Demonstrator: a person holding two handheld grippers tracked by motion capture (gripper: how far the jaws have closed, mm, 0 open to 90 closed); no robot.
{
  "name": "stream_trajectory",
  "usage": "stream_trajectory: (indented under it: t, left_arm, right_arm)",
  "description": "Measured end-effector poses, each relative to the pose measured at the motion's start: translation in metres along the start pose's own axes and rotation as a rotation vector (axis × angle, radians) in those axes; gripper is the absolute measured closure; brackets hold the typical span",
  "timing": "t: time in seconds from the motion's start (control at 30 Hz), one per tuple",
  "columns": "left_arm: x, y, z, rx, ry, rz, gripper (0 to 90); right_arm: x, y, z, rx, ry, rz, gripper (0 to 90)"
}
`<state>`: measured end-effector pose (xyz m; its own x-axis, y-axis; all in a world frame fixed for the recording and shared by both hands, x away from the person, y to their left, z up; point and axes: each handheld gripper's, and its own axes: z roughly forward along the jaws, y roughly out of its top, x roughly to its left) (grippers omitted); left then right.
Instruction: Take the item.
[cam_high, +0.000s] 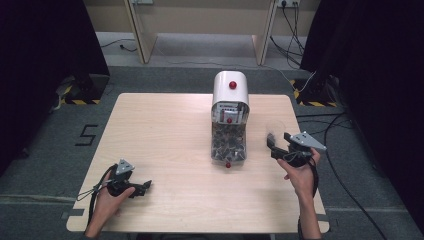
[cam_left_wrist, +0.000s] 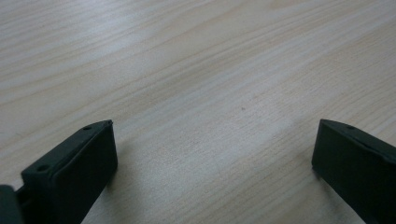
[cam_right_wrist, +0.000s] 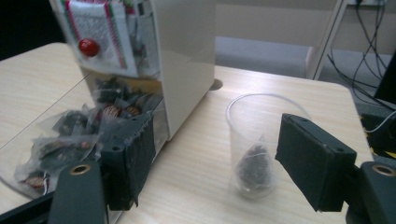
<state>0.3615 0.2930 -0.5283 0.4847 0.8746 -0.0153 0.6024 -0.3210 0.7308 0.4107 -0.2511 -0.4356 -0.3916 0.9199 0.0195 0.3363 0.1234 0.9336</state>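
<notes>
Tea bag (cam_right_wrist: 253, 164) inside clear cup (cam_right_wrist: 261, 122), beside white dispenser (cam_high: 230, 117)

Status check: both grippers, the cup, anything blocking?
Left gripper open, empty, low over bare table. Right gripper open, framing clear cup, tea bag inside. Dispenser beside the cup; nothing between.

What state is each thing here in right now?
Left gripper: open, holding nothing, low over the table.
Right gripper: open, facing the cup.
Clear plastic cup: upright, one tea bag inside.
Dispenser: upright, bottom drawer pulled open, full of tea bags.
</notes>
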Motion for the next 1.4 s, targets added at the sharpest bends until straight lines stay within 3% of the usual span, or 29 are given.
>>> stream_trajectory:
  t: [0.33, 0.9, 1.4]
  left_arm:
    - [0.0, 0.0, 0.0, 0.0, 0.0, 0.0, 0.0]
    - [0.0, 0.0, 0.0, 0.0, 0.0, 0.0, 0.0]
    - [0.0, 0.0, 0.0, 0.0, 0.0, 0.0, 0.0]
  right_arm:
    - [0.0, -0.01, -0.003, 0.026, -0.002, 0.001, 28.3]
    - [-0.006, -0.022, -0.023, 0.031, -0.016, 0.025, 26.6]
    - [0.002, -0.027, -0.034, 0.048, -0.007, 0.008, 21.3]
